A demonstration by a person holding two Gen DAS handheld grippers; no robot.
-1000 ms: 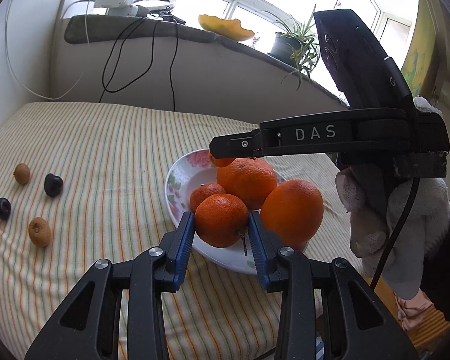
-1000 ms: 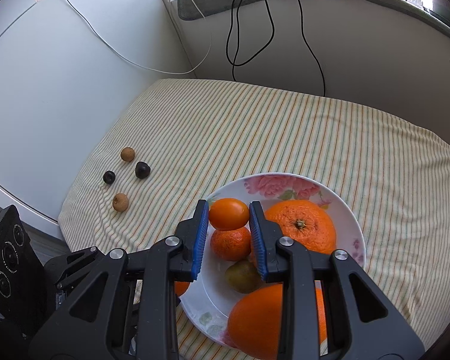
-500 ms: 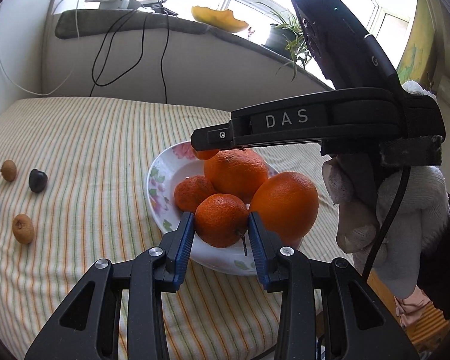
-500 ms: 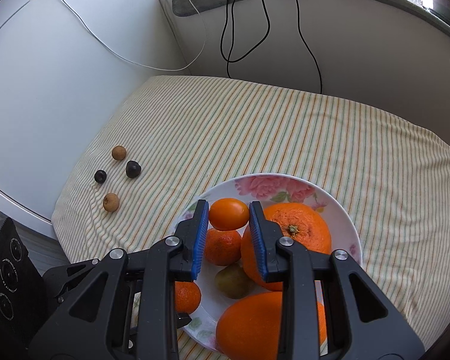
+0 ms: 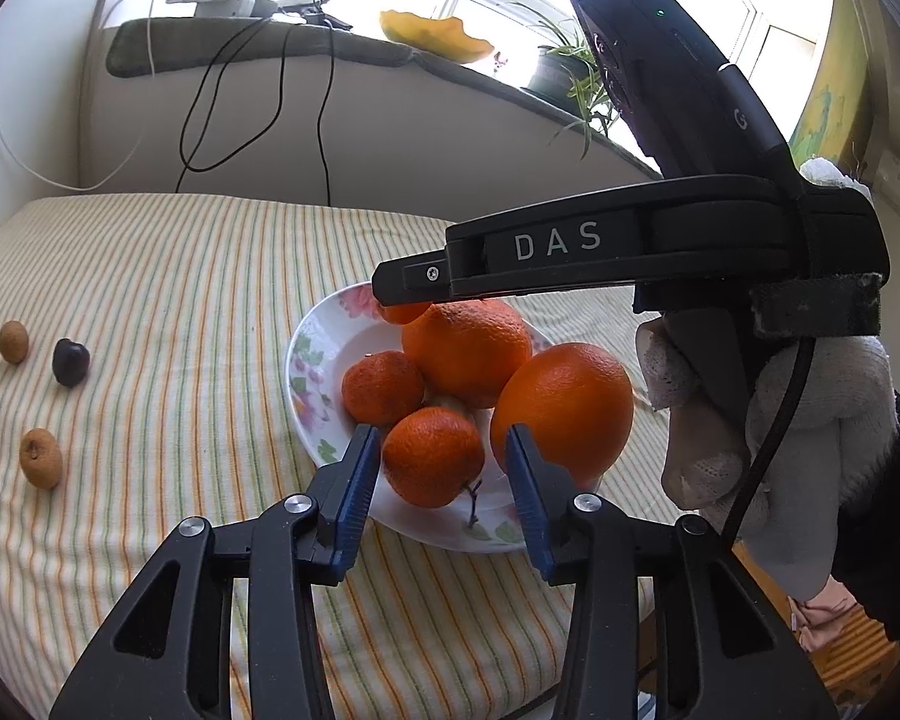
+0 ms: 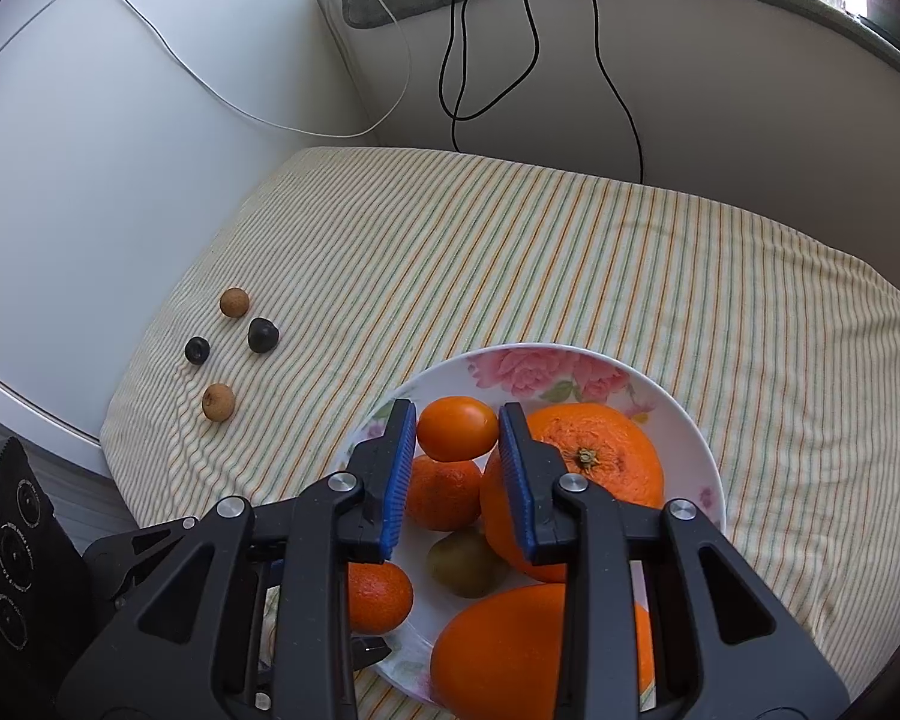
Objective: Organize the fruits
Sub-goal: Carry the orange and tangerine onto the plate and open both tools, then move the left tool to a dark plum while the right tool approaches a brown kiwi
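Observation:
A white floral plate (image 5: 315,372) (image 6: 594,363) on the striped cloth holds two big oranges (image 5: 561,408) (image 6: 594,456), mandarins and a kiwi (image 6: 465,561). My left gripper (image 5: 444,468) is open, its fingers on either side of a stemmed mandarin (image 5: 432,465) that sits at the plate's near rim. My right gripper (image 6: 457,438) is shut on a small smooth orange fruit (image 6: 457,437) and holds it just above the plate; it shows in the left wrist view (image 5: 405,312) too.
Two brown longans (image 6: 234,302) (image 6: 218,402) and two dark plums (image 6: 263,335) (image 6: 197,350) lie on the cloth at the left. Cables hang down the wall behind. The cloth's near edge runs just below the plate.
My left gripper has opened and let go of the stemmed mandarin, which now rests on the plate. My right gripper still holds its small fruit over the plate.

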